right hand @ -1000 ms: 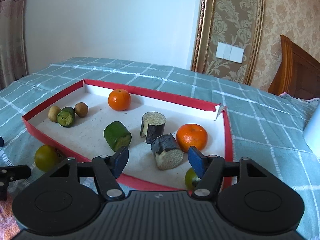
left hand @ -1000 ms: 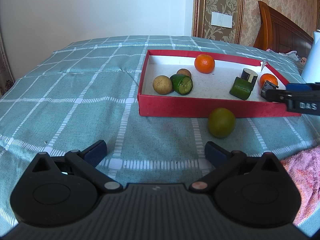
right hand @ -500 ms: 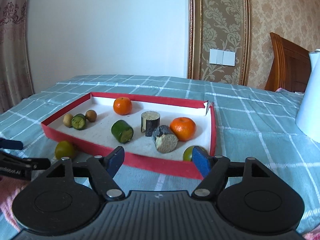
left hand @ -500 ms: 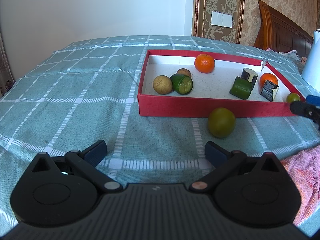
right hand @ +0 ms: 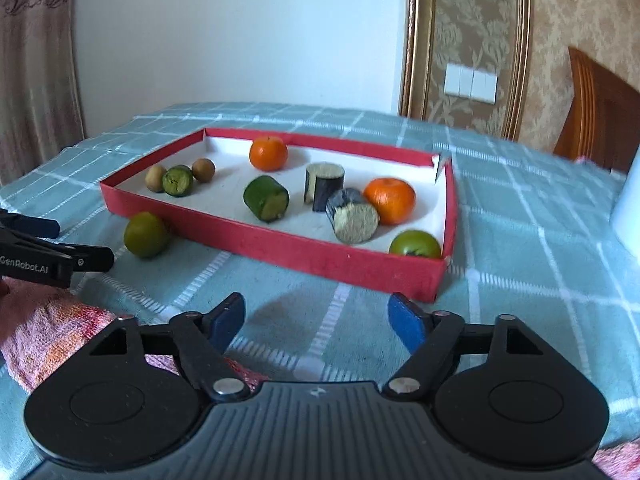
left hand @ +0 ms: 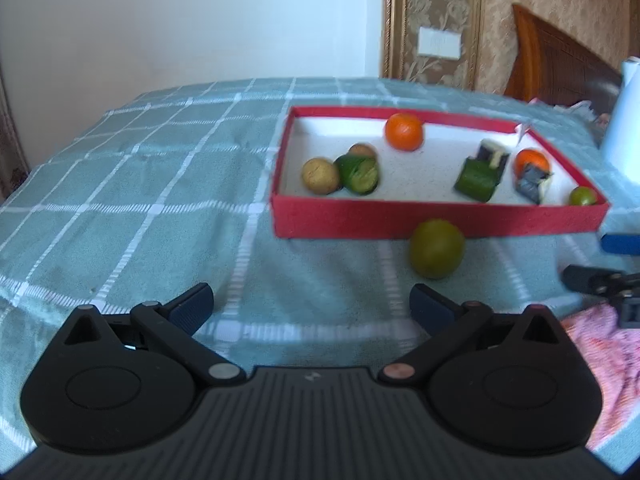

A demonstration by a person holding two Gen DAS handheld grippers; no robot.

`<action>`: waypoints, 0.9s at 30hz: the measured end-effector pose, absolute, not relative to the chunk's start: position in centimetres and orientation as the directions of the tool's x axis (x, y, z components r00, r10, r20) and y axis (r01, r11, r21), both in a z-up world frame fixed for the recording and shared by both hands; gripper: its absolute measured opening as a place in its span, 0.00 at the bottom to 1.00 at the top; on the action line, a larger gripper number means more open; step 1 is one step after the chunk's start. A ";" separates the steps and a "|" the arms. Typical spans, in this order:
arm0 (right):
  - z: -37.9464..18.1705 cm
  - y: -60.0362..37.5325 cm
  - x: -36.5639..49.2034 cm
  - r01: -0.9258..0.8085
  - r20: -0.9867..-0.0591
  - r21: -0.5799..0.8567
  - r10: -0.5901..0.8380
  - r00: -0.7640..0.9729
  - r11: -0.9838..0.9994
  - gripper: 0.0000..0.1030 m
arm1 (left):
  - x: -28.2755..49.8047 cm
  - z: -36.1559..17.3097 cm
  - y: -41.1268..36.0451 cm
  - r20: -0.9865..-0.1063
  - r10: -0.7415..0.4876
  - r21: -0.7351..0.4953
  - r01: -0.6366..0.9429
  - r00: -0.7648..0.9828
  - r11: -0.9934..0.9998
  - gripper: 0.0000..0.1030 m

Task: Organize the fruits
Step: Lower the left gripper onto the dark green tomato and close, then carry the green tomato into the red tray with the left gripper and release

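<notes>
Green fruit (left hand: 437,248) outside red box (left hand: 400,222) lying just ahead-right of our spread, empty left gripper (left hand: 311,311); right gripper (right hand: 316,320) opening, empty.

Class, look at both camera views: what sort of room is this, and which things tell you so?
Probably a bedroom: a wooden headboard stands against patterned wallpaper, and the red tray of fruit sits on a checked bedspread.

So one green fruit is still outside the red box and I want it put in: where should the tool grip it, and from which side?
Grip the green fruit across its widest middle, coming from above and the near side. It is round and looks smooth, so any off-centre pinch may slip. The red box wall stands close behind it, leaving little room there. The left tool, open and empty, faces it most directly.
</notes>
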State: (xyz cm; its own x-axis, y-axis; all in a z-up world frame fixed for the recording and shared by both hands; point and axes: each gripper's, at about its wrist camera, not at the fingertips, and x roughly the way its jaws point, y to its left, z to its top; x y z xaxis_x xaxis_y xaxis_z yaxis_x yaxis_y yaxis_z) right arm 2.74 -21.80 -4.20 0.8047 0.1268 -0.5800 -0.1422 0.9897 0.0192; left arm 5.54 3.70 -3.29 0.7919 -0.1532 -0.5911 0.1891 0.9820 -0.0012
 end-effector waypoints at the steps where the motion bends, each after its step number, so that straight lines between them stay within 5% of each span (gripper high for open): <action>1: -4.3 -22.1 2.9 -0.132 -0.589 0.038 0.129 0.797 0.990 0.86 | 5.1 -3.1 3.6 -0.578 -0.178 -0.019 0.205 0.796 0.979 1.00; 10: -4.4 -21.8 2.8 -0.134 -0.593 0.025 0.122 0.796 0.991 0.88 | 4.5 -2.1 0.0 -0.533 -0.251 0.004 0.299 0.808 0.954 0.97; 12: -4.4 -21.8 2.8 -0.134 -0.594 0.026 0.123 0.795 0.991 0.88 | 5.0 -2.3 -0.7 -0.548 -0.248 0.010 0.303 0.799 0.953 0.80; 16: -4.4 -21.8 2.8 -0.136 -0.595 0.025 0.124 0.794 0.990 0.89 | 5.9 -2.8 -1.1 -0.571 -0.238 0.002 0.292 0.786 0.957 0.63; 18: -4.4 -21.8 2.8 -0.136 -0.595 0.024 0.124 0.794 0.990 0.89 | 6.2 -3.0 -1.1 -0.581 -0.254 -0.016 0.301 0.773 0.953 0.42; 20: -4.4 -21.8 2.8 -0.136 -0.595 0.025 0.124 0.794 0.990 0.90 | 6.2 -3.0 -1.3 -0.576 -0.274 -0.027 0.317 0.770 0.948 0.32; 27: -4.4 -21.8 2.9 -0.137 -0.595 0.024 0.124 0.794 0.990 0.91 | 5.6 -3.1 -2.2 -0.562 -0.252 0.030 0.324 0.788 0.946 0.29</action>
